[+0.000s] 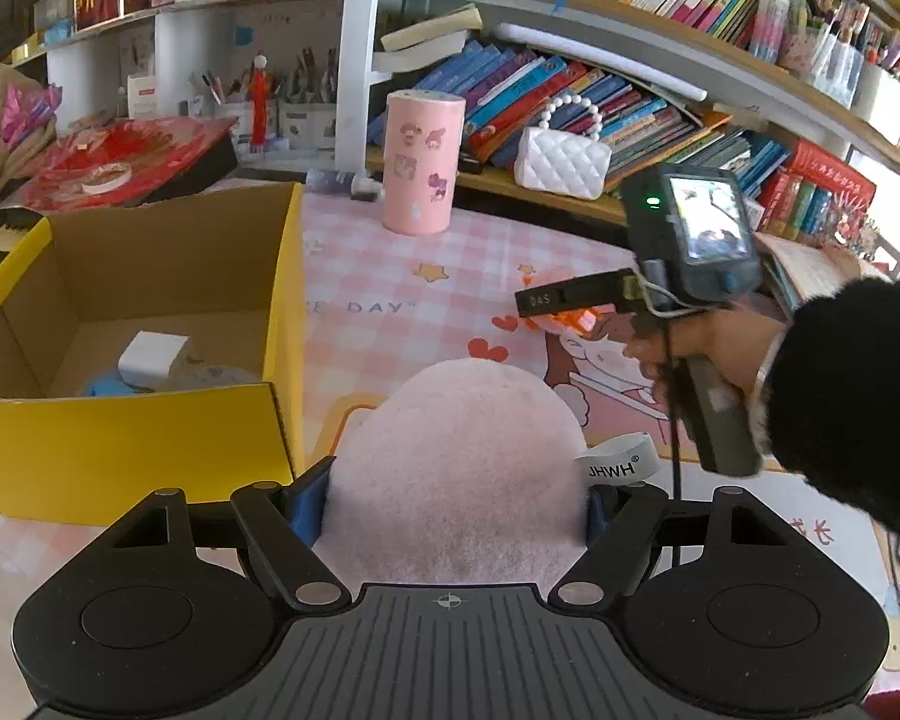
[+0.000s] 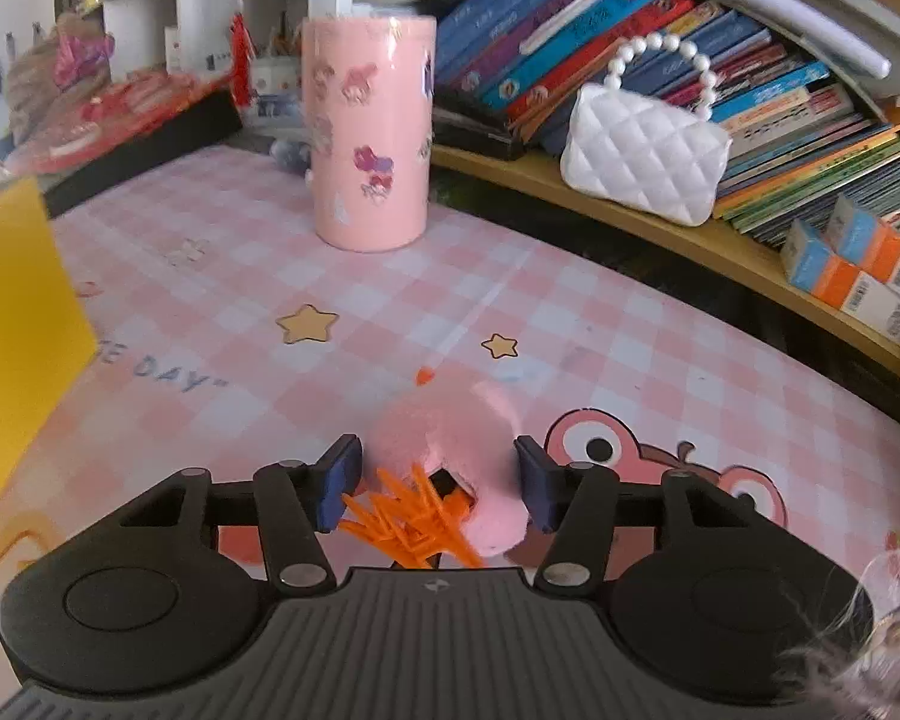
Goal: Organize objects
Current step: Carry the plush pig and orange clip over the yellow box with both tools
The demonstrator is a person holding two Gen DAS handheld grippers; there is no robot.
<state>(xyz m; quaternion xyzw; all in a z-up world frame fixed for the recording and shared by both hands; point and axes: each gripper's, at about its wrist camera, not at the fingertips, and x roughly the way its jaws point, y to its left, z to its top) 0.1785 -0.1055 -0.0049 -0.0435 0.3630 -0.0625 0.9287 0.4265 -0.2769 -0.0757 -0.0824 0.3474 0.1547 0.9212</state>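
My left gripper (image 1: pixel 453 501) is shut on a big pale pink plush (image 1: pixel 450 444) with a white "JHWH" tag (image 1: pixel 615 465); its blue pads press both sides. To its left stands a yellow cardboard box (image 1: pixel 120 456), open, with a small white box (image 1: pixel 150 354) and a blue item inside. My right gripper (image 2: pixel 438 477) is low over the pink checked tablecloth (image 2: pixel 630 330). Its blue pads sit against a small pink soft toy (image 2: pixel 450 420) with orange spiky fringe (image 2: pixel 414 516). In the left wrist view the right gripper (image 1: pixel 570 315) shows at mid right, held by a hand in a black sleeve.
A tall pink sticker-covered cylinder (image 1: pixel 423 162) stands at the back of the table. A white quilted purse (image 2: pixel 642 162) with a pearl handle rests on the low shelf of books. A red package (image 1: pixel 120 162) lies behind the box. The yellow box's side (image 2: pixel 18 330) is at the left.
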